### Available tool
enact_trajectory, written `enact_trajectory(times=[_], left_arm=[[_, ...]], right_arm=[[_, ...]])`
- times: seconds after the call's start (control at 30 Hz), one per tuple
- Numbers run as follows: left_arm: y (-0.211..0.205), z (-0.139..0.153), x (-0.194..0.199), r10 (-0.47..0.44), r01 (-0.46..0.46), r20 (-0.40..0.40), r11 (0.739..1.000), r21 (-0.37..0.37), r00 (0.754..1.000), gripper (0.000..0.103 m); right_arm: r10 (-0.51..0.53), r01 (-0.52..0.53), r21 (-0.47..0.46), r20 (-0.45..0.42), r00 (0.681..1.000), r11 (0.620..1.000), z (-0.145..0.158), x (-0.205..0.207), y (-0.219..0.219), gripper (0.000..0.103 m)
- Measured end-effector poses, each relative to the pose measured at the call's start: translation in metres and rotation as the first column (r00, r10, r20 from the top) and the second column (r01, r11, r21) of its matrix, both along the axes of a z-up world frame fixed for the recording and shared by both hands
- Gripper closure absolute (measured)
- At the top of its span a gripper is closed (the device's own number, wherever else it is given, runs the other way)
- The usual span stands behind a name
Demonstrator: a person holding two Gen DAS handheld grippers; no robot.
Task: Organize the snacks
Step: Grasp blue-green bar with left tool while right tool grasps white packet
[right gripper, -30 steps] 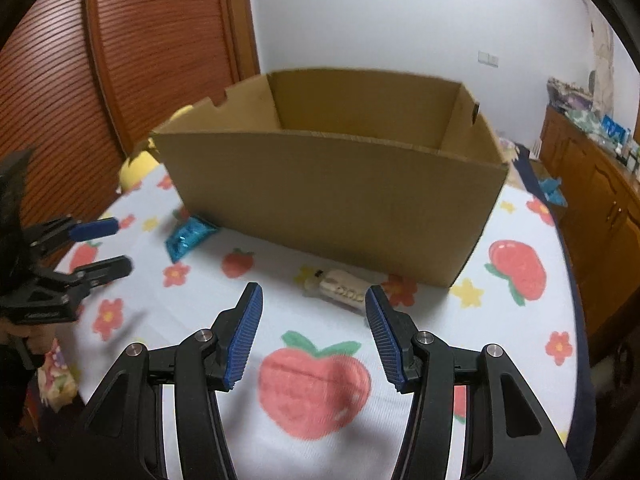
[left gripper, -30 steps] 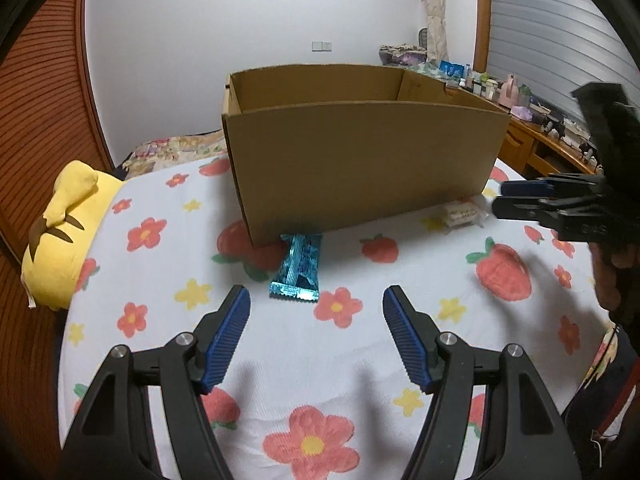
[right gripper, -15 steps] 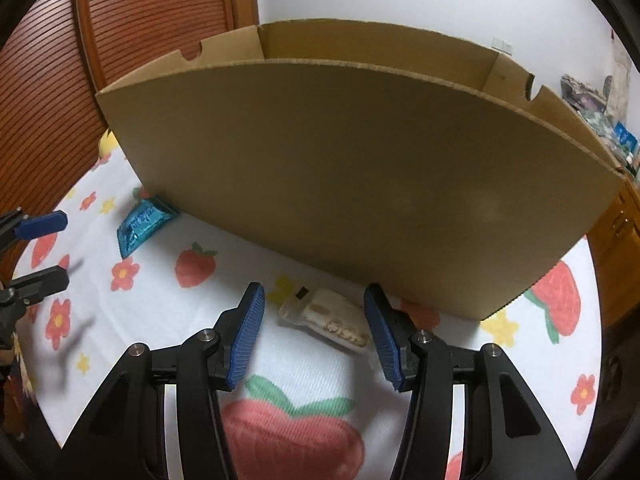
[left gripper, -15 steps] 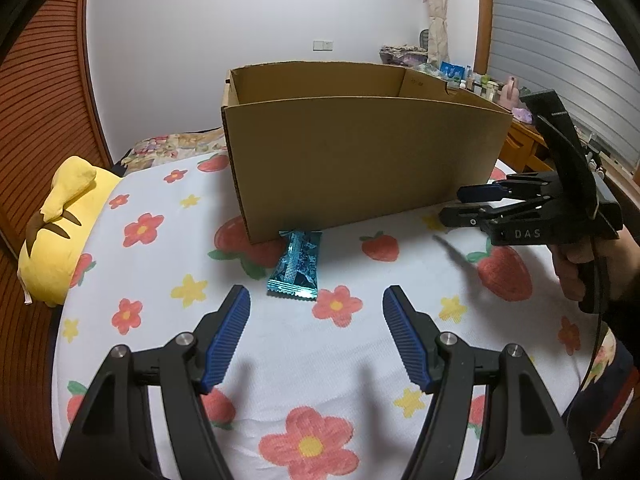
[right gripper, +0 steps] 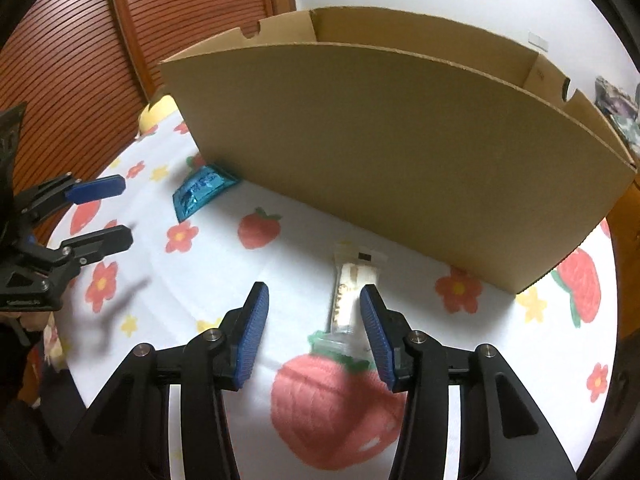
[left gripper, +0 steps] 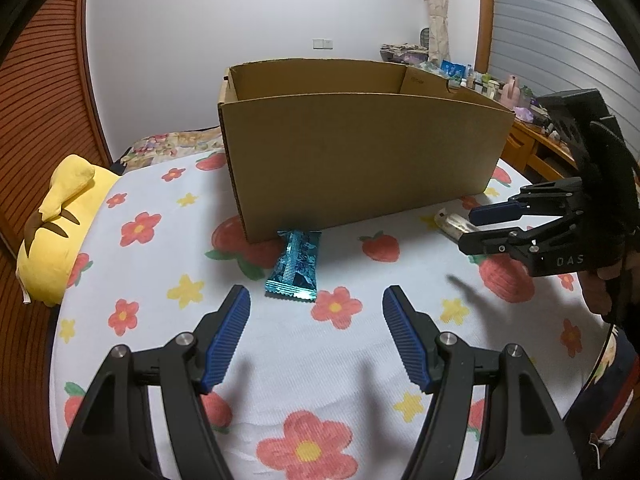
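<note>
Left gripper [left gripper: 316, 336]: jaws apart, empty, near teal packet [left gripper: 295, 264] | Right gripper [right gripper: 314, 334]: jaws closing around white snack bar [right gripper: 352, 296], not yet clamped | Cardboard box [left gripper: 360, 164]: far side

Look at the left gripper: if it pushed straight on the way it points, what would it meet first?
Most likely the blue snack, which lies dead ahead of the open left gripper on the cloth. The box stands just behind it. Depth is hard to judge, so the fingertips might touch the cloth first.

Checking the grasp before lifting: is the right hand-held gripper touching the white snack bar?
Cannot tell: in the right wrist view the closing right hand-held gripper straddles the white snack bar, right pad overlapping it.
</note>
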State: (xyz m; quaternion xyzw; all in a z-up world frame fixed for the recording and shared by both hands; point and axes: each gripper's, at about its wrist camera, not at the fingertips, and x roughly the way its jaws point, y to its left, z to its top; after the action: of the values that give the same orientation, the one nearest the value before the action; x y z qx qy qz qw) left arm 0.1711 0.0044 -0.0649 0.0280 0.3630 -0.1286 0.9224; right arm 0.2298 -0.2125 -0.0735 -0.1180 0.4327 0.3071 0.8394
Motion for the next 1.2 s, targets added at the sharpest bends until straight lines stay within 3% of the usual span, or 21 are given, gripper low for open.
enact_trajectory(times=[0.13,0.2,0.33,0.43,0.7,1.07,1.17,1.2], left_arm=[[-0.001,-0.003,0.003,-0.003,0.003,-0.005,1.000,-0.004,1.000,0.036],[-0.001,-0.004,0.004,-0.001,0.001,-0.007,1.000,-0.007,1.000,0.037],[-0.002,-0.005,0.011,-0.002,0.002,-0.008,1.000,-0.005,1.000,0.043],[-0.003,-0.006,0.020,0.003,-0.003,-0.015,1.000,0.000,1.000,0.050],[-0.011,-0.020,0.048,0.021,-0.019,-0.049,0.998,0.057,0.999,0.054],[-0.012,-0.030,0.066,0.025,-0.018,-0.091,0.997,0.070,0.996,0.054],[-0.014,-0.030,0.065,0.014,-0.007,-0.096,0.997,0.073,0.995,0.061],[-0.015,-0.031,0.064,0.006,0.002,-0.101,0.997,0.074,0.995,0.069]], right_arm=[[-0.038,0.038,-0.009,0.026,0.999,0.999,0.000,0.006,0.009,0.055],[-0.050,0.051,-0.032,0.025,0.998,0.998,-0.005,0.010,0.013,0.065],[-0.074,0.075,-0.048,0.020,0.997,0.996,-0.012,0.014,0.012,0.066],[-0.075,0.076,-0.057,0.023,0.997,0.996,-0.016,0.013,0.011,0.083],[-0.079,0.079,0.002,0.042,0.996,0.997,-0.010,-0.007,-0.004,0.083],[-0.089,0.087,0.045,0.043,0.995,0.995,-0.007,-0.024,-0.014,0.083],[-0.089,0.087,0.053,0.049,0.995,0.995,-0.005,-0.028,-0.015,0.083],[-0.089,0.087,0.055,0.050,0.995,0.995,-0.005,-0.029,-0.017,0.083]])
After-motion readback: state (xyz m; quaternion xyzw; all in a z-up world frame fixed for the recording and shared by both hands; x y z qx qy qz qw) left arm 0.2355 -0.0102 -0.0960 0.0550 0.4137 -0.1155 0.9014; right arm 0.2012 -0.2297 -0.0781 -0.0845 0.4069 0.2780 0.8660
